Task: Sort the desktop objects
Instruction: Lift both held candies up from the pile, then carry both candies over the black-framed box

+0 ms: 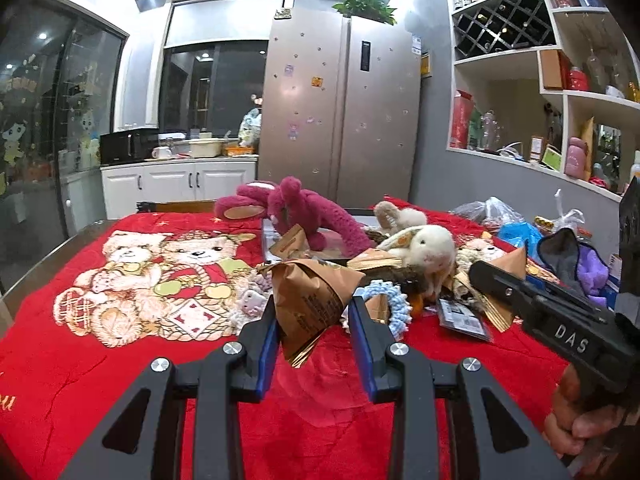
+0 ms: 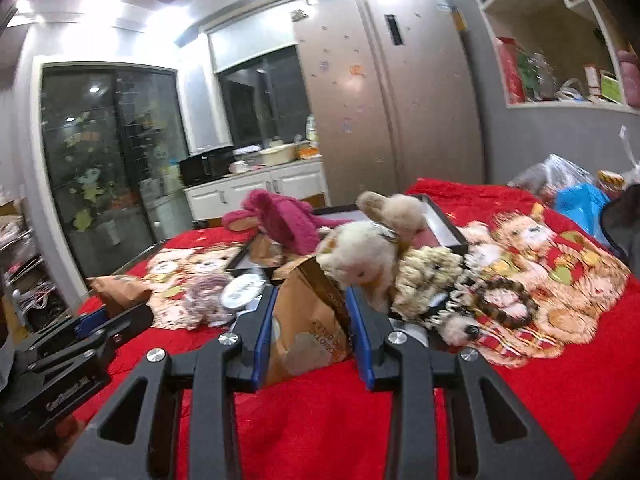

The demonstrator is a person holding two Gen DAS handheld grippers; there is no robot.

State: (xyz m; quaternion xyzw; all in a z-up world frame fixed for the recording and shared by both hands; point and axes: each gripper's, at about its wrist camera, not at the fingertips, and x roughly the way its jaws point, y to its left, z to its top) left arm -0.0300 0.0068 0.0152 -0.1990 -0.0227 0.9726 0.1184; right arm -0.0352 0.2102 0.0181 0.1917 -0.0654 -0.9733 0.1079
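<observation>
1. Desktop objects lie heaped on a red teddy-bear-print cloth [image 1: 120, 340] ahead of both grippers, around a shallow black tray [image 2: 444, 224].
2. A magenta plush bear [image 1: 296, 208] sprawls over the tray at the far side of the heap.
3. A white plush rabbit [image 1: 424, 250] lies just beyond the right gripper [image 2: 311, 312], with a knitted cream toy [image 2: 428, 280] beside it to the right.
4. The left gripper [image 1: 313, 328] is clamped on a brown paper snack packet [image 1: 312, 300], lifted clear of the cloth.
5. The right gripper pinches a second brown packet [image 2: 308, 320], its top touching the rabbit.
6. A blue knitted ring [image 1: 394, 304] lies just right of the left gripper's fingers [image 1: 362, 340].
</observation>
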